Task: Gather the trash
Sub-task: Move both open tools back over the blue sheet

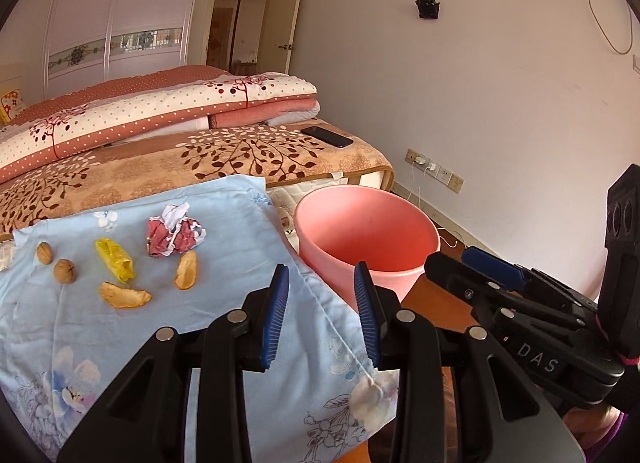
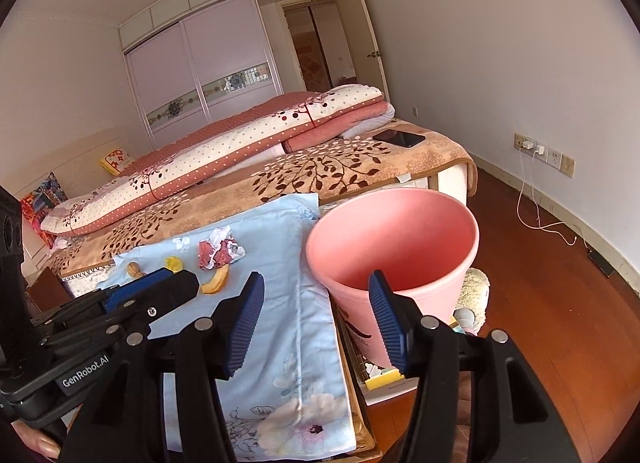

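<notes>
On the pale blue floral cloth, going rightward toward the round pink plastic bin: two brown walnuts, a crumpled yellow wrapper running diagonally away from the bin, a curved peel slice lying crosswise, another peel slice standing lengthwise, and a crumpled red-and-white paper ball. The left gripper is spread and empty above the cloth's bin-side edge. The right gripper is spread, empty, over the bin's near rim. Behind lies a leaf-patterned bed.

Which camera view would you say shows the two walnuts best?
The left wrist view: both walnuts lie unobstructed on the blue cloth. In the right wrist view, the left gripper partly covers them.
</notes>
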Tool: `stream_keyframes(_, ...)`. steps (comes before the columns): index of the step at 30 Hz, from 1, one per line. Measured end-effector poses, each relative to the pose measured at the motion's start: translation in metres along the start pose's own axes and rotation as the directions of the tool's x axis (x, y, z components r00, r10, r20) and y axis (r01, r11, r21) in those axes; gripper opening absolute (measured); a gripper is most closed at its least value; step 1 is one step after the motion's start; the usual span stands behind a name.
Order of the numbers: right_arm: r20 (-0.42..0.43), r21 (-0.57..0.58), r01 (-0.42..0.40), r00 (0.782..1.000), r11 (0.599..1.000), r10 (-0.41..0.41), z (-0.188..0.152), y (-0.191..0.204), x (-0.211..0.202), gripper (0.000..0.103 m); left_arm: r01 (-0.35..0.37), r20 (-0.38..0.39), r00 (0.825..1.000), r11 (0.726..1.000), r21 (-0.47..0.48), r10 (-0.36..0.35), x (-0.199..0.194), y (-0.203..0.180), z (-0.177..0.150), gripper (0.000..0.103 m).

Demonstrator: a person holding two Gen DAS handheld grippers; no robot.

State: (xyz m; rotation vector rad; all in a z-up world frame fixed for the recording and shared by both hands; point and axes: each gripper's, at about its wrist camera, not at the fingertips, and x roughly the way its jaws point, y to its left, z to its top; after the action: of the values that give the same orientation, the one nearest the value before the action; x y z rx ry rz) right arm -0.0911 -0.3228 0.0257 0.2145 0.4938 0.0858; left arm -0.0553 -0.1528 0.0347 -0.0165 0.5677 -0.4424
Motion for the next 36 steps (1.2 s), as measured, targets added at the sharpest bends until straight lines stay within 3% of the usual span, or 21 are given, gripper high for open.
stream_keyframes(4, 0.023, -0.016, -0.001, 1.0, 1.0, 0.001, -0.001, 0.013, -0.01, 0.064, -0.003, 0.043, 0.999, 0.999, -0.035, 0.005, -0.018, 0.012, -0.005, 0.034)
stream_keyframes(12, 0.026, -0.069, -0.027, 0.999, 0.997, 0.029, -0.002, 0.04, -0.011, 0.073, 0.023, 0.028, 0.999, 0.994, -0.107, -0.02, -0.028, 0.035, -0.018, 0.034)
stream_keyframes(19, 0.078, -0.13, -0.022, 0.996, 0.991, 0.033, -0.003, 0.062, -0.017, 0.083, -0.029, 0.056, 0.998, 0.992, -0.122, 0.036, -0.04, 0.046, -0.02, 0.034)
stream_keyframes(27, 0.035, -0.157, -0.055, 0.997, 0.986, 0.061, -0.003, 0.077, 0.004, 0.086, -0.108, 0.064, 0.991, 0.982, -0.154, 0.119, -0.039, 0.069, -0.021, 0.034)
stream_keyframes(32, -0.011, -0.172, -0.077, 0.997, 0.982, 0.076, -0.004, 0.08, 0.028, 0.086, -0.16, 0.041, 0.983, 0.954, -0.253, 0.176, -0.031, 0.108, -0.021, 0.034)
stream_keyframes(36, -0.071, -0.159, -0.11, 0.993, 0.981, 0.099, -0.003, 0.079, 0.055, 0.086, -0.214, -0.019, 0.976, 0.929, -0.302, 0.218, -0.025, 0.141, -0.025, 0.034)
